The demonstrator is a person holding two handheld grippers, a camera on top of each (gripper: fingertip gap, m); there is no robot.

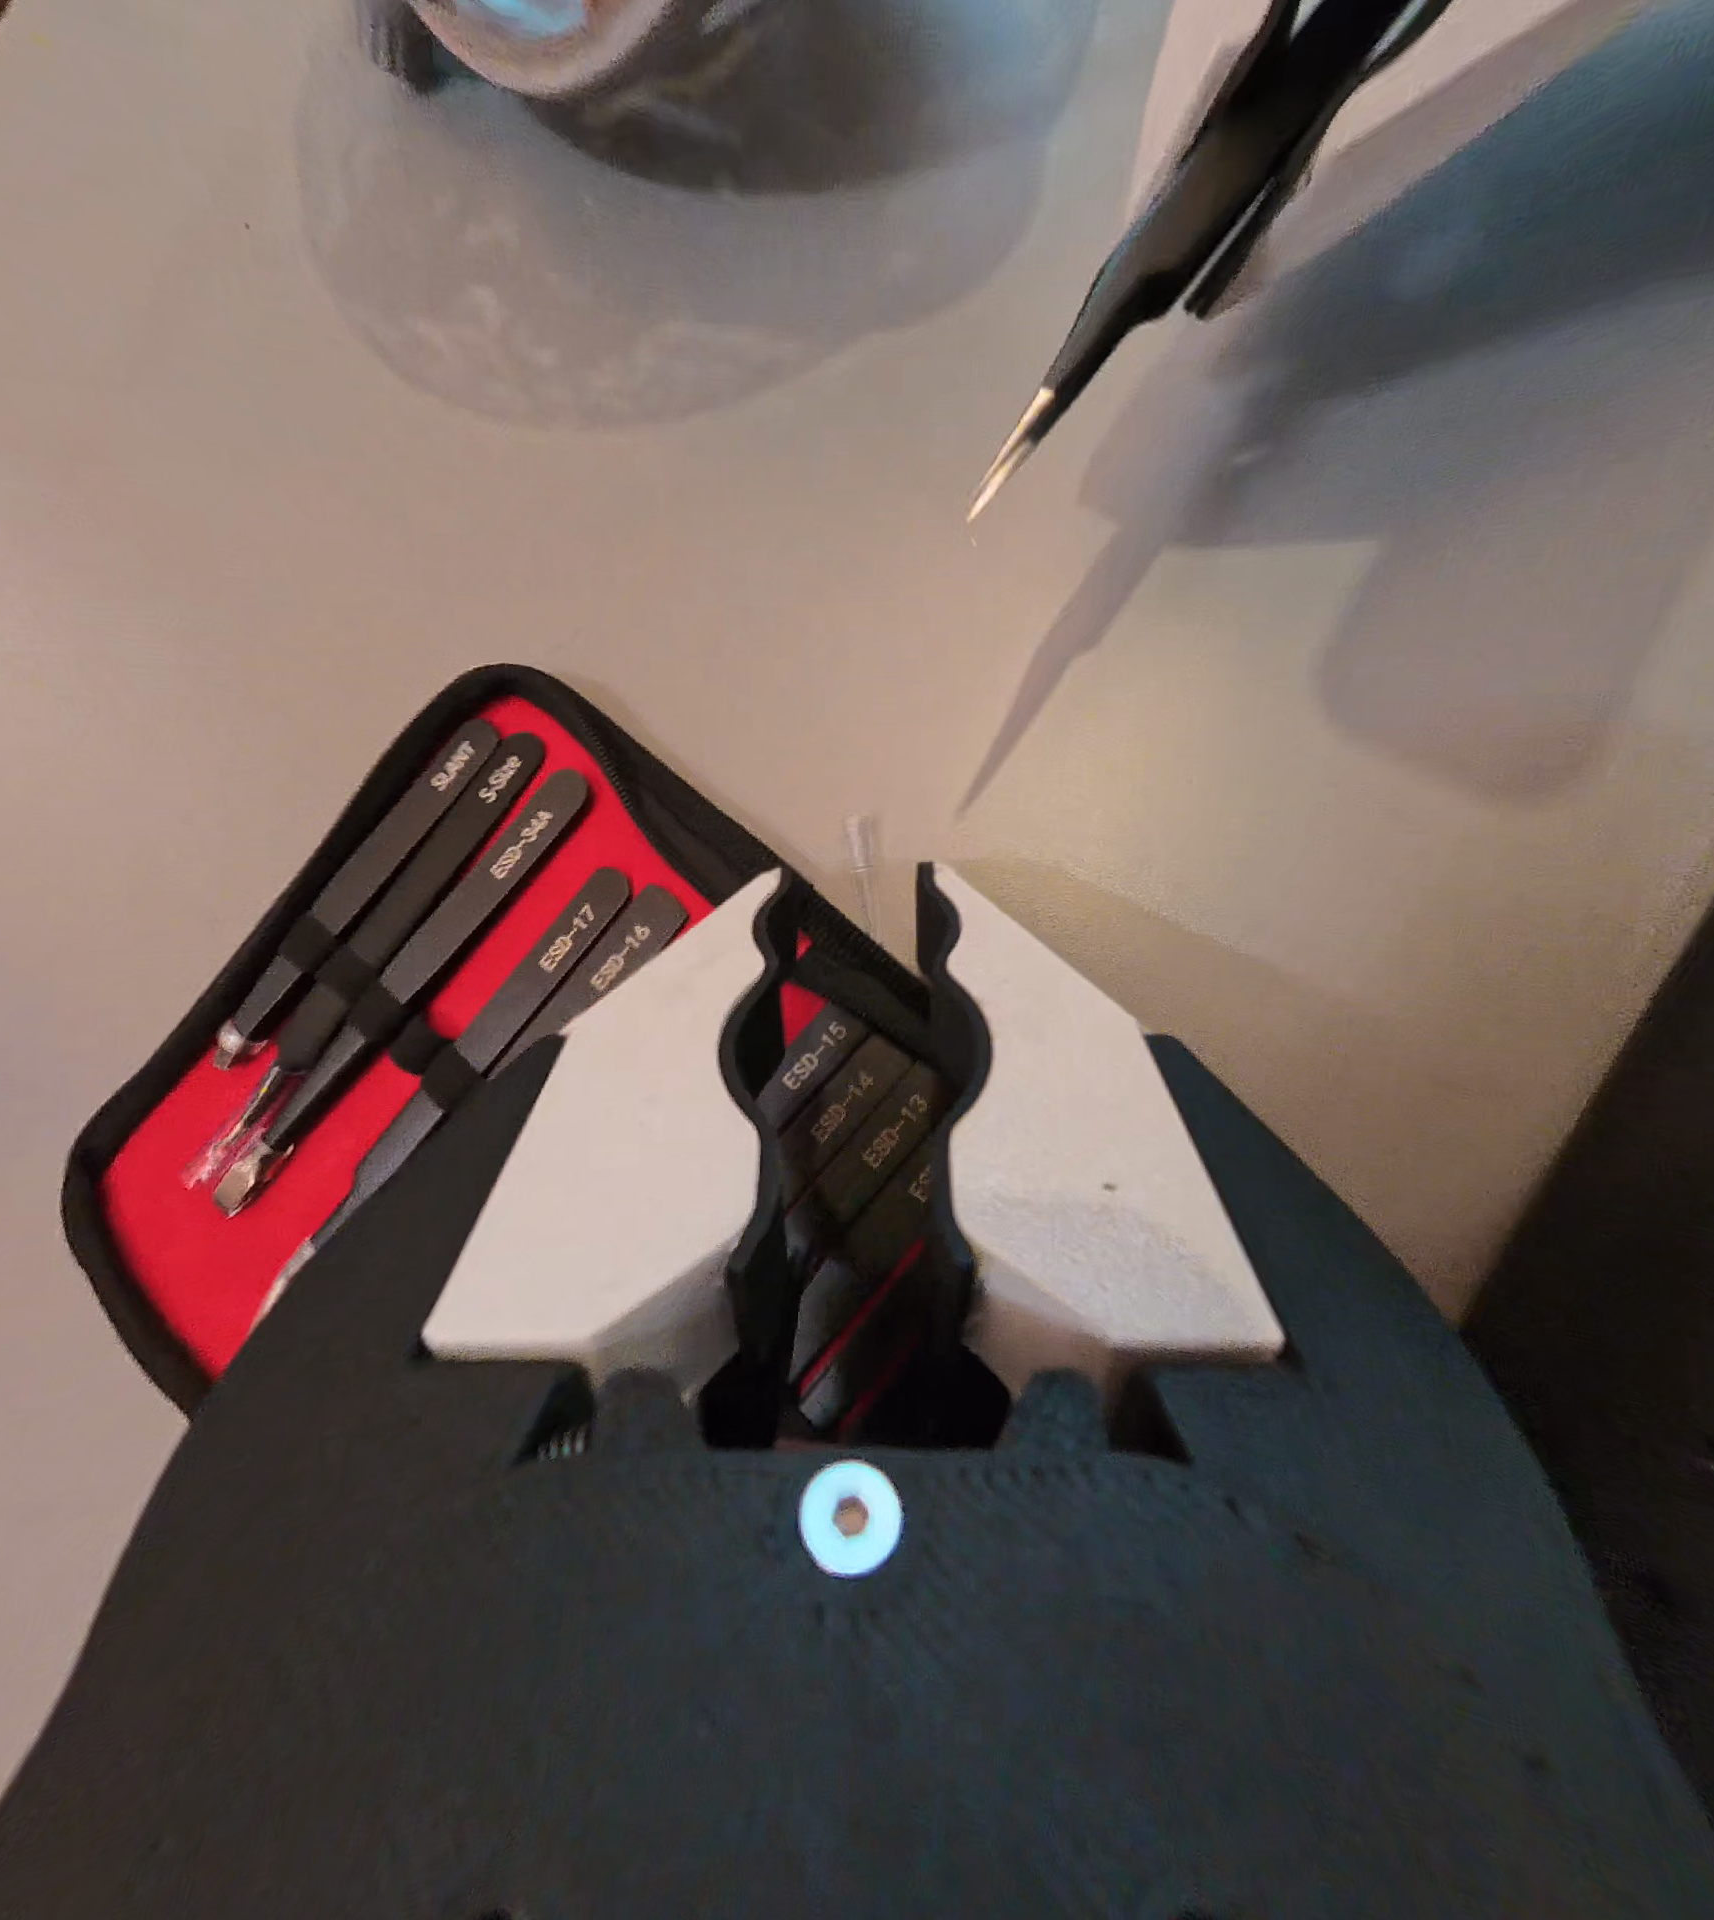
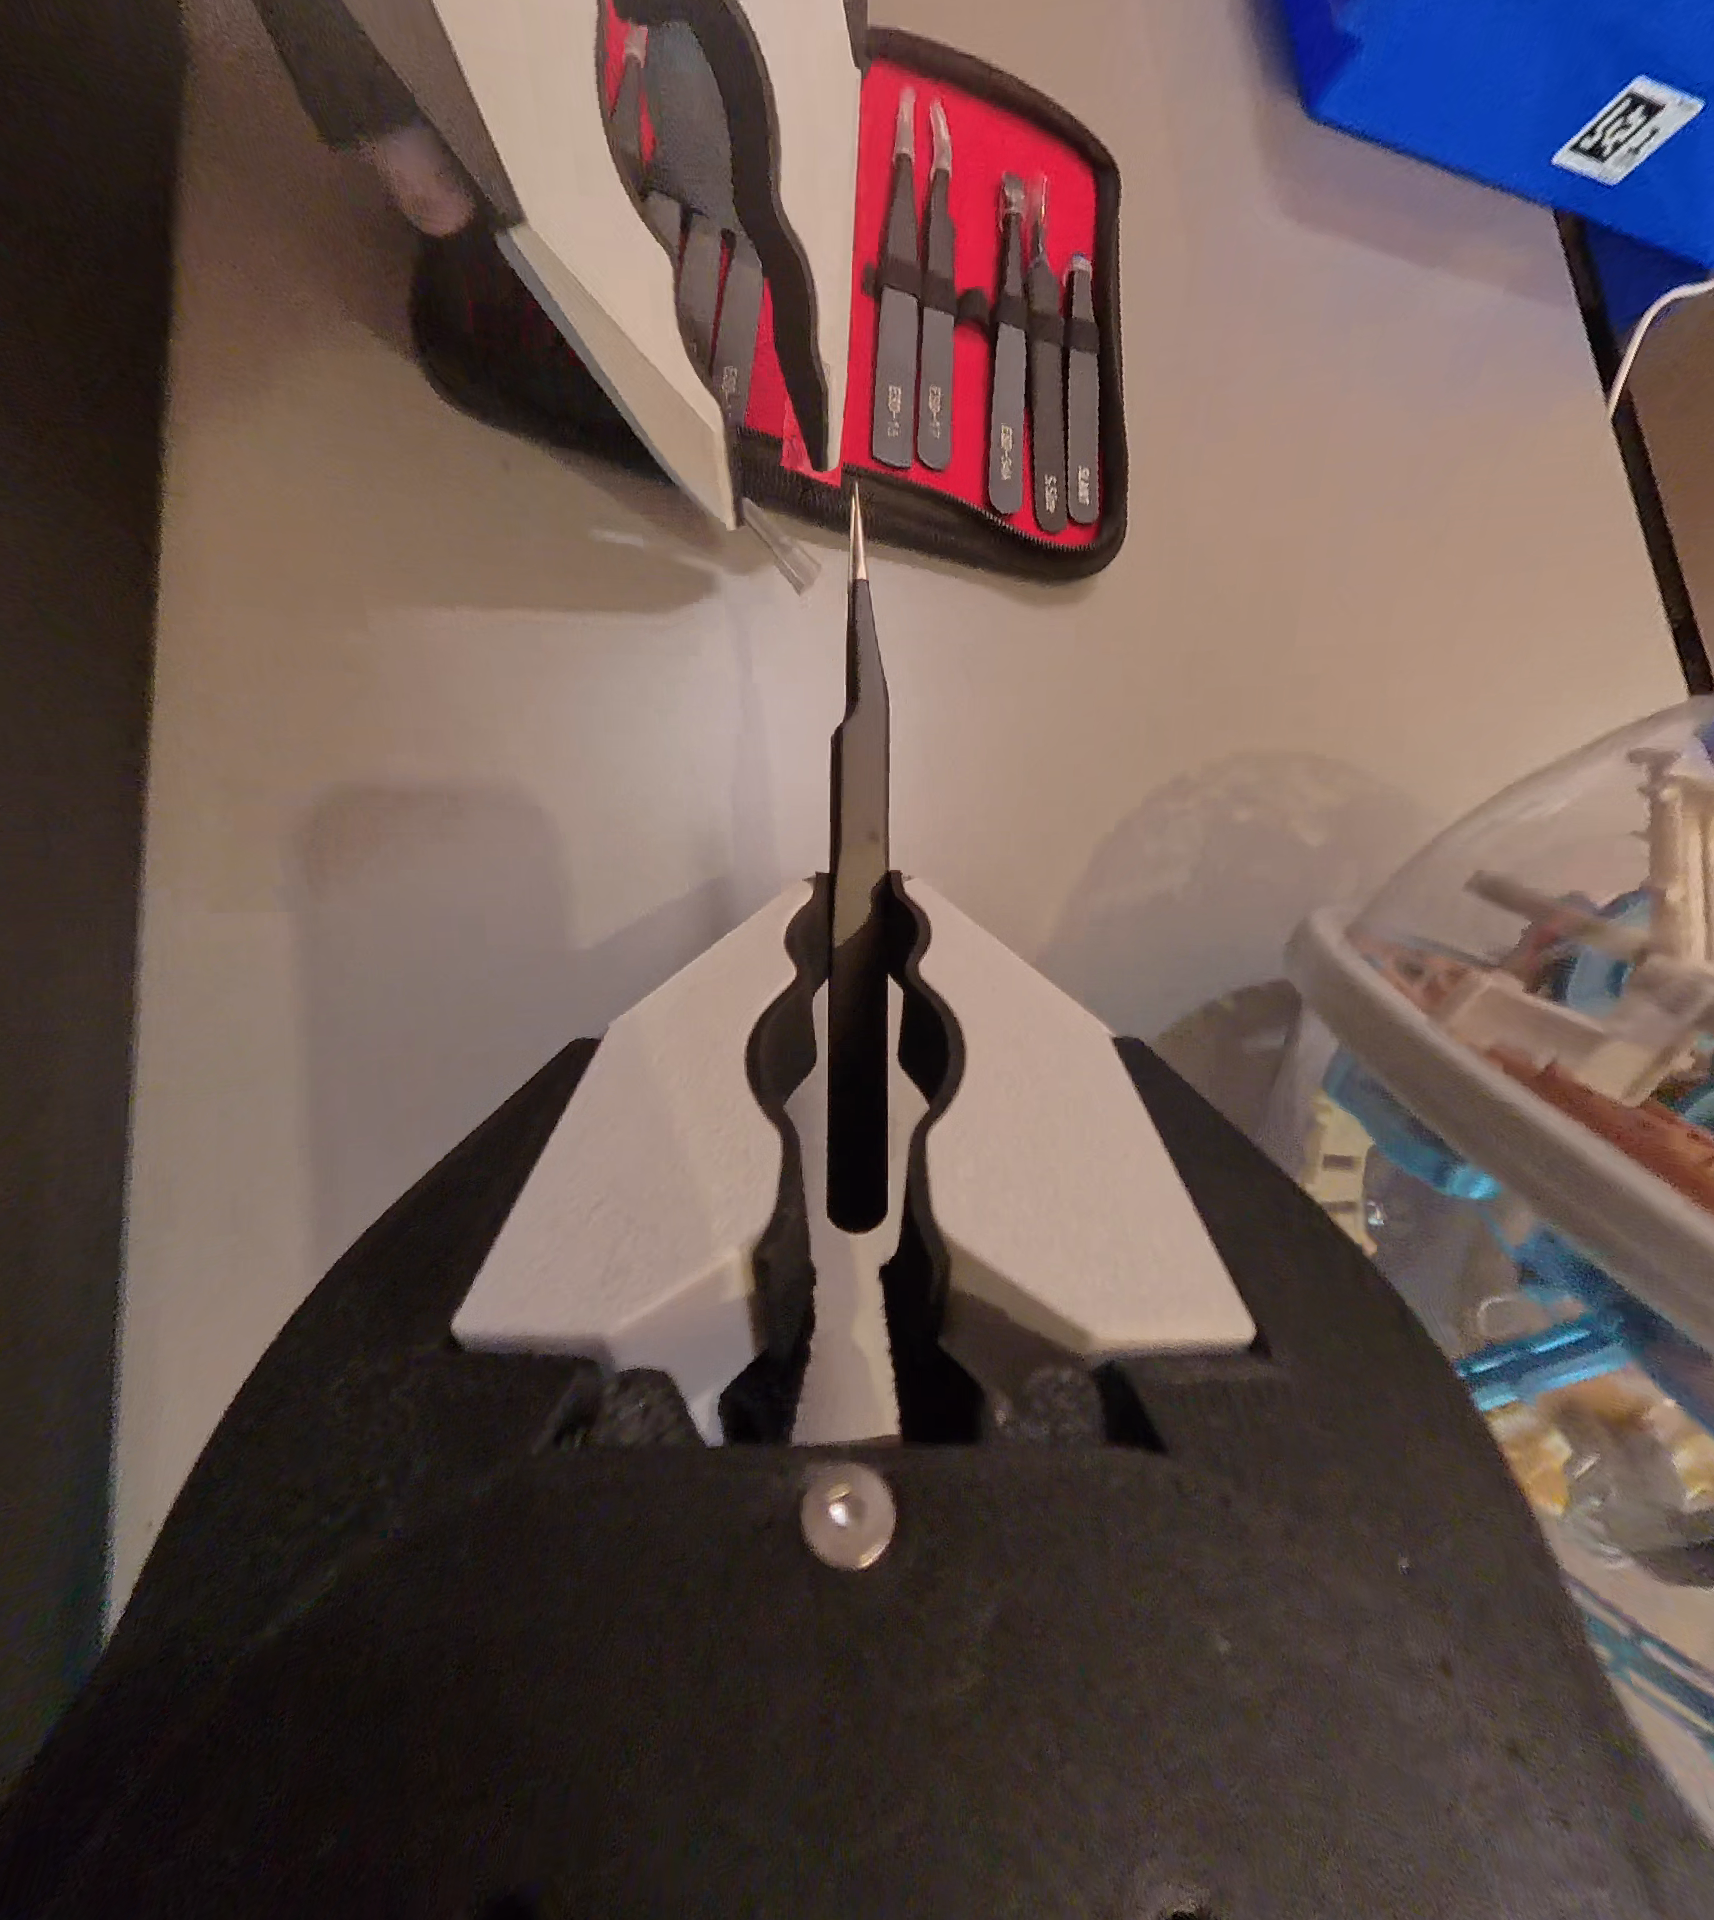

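Note:
An open black zip case (image 1: 167, 1278) with red lining lies on the pale table (image 1: 209, 468). It holds several black tweezers (image 1: 479, 894) under elastic bands. My left gripper (image 1: 853, 878) is open and sits low over the case's right half, its fingers astride the zipper edge. A small clear plastic cap (image 1: 858, 862) lies just past the case. My right gripper (image 2: 858, 888) is shut on a black fine-point tweezer (image 2: 861, 748). It holds the tweezer above the table, with the tip aimed at the case (image 2: 978, 125) and close to the left gripper (image 2: 785, 488). The tweezer also shows in the left wrist view (image 1: 1123, 312).
A clear dome over a model ship (image 2: 1559, 1039) stands to the right of my right gripper and shows blurred in the left wrist view (image 1: 562, 62). A blue box (image 2: 1507, 94) with a printed marker and a white cable (image 2: 1653, 322) are behind it. A dark surface (image 2: 1, 831) borders the table. Across from one pair of fingers to the other is roughly 11 cm.

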